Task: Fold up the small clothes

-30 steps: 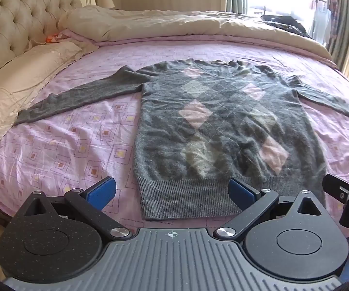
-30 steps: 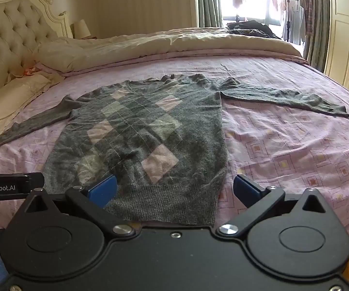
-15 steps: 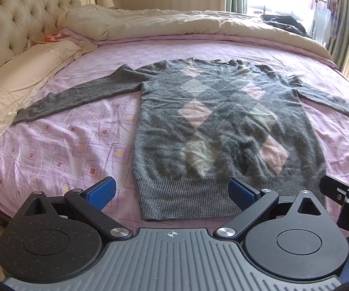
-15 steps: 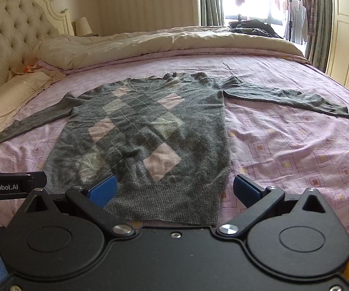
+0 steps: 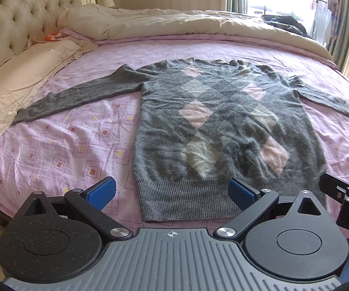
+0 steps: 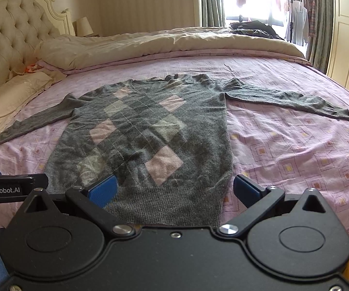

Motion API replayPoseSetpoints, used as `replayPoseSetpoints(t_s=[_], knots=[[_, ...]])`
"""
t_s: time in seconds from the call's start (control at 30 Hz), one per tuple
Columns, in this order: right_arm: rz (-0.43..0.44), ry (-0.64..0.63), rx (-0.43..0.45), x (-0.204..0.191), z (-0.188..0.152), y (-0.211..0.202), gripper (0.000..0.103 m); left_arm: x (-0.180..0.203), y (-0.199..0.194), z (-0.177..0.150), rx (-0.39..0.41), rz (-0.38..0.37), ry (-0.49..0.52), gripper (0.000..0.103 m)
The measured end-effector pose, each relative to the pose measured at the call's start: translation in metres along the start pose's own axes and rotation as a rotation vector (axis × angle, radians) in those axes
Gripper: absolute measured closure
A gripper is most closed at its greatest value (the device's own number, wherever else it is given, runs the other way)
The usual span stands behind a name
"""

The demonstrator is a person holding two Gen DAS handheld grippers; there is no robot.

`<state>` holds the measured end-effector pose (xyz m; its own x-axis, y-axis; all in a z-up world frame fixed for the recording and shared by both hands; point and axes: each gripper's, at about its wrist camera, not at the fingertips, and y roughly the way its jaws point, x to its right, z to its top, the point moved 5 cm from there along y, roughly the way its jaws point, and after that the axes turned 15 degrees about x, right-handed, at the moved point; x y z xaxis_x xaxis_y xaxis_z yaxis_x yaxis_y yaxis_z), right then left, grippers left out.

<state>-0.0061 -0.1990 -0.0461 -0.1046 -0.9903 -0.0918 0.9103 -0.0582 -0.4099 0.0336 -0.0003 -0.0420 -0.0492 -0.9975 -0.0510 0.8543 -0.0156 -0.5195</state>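
We see sweater [image 5: 225,131] flat on bed [image 5: 77,145], hem nearest; left gripper [image 5: 172,190] and right gripper [image 6: 174,190] fingers wide apart, empty.

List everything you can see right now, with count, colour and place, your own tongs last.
sweater: one, grey with pink and pale argyle diamonds, flat on the bed, sleeves spread.
bedsheet: one, lilac with square print, under the sweater.
duvet: one, cream, bunched along the far side.
pillow: one, cream, by the headboard.
headboard: one, cream, tufted, far left.
dark clothes: a pile, far side near the window.
lamp: one, cream shade, beside the headboard.
left tongs: open, blue pads, at the hem.
right tongs: open, blue pads, at the hem.
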Motion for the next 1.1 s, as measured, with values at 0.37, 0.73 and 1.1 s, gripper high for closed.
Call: replayPoseSetpoints(t_s=[0.37,0.73,1.1], knots=[[-0.001,0.003,-0.006,-0.001,0.0,0.003,0.001,0.0,0.002,0.001,-0.009,-0.003,0.0,0.002],[0.013,0.02,-0.021,0.002,-0.004,0.01,0.001,0.002,0.008,0.0,-0.023,-0.004,-0.003,0.002],[0.028,0.041,-0.014,0.006,-0.003,0.017,0.001,0.001,0.014,-0.001,-0.042,-0.008,-0.006,0.002]])
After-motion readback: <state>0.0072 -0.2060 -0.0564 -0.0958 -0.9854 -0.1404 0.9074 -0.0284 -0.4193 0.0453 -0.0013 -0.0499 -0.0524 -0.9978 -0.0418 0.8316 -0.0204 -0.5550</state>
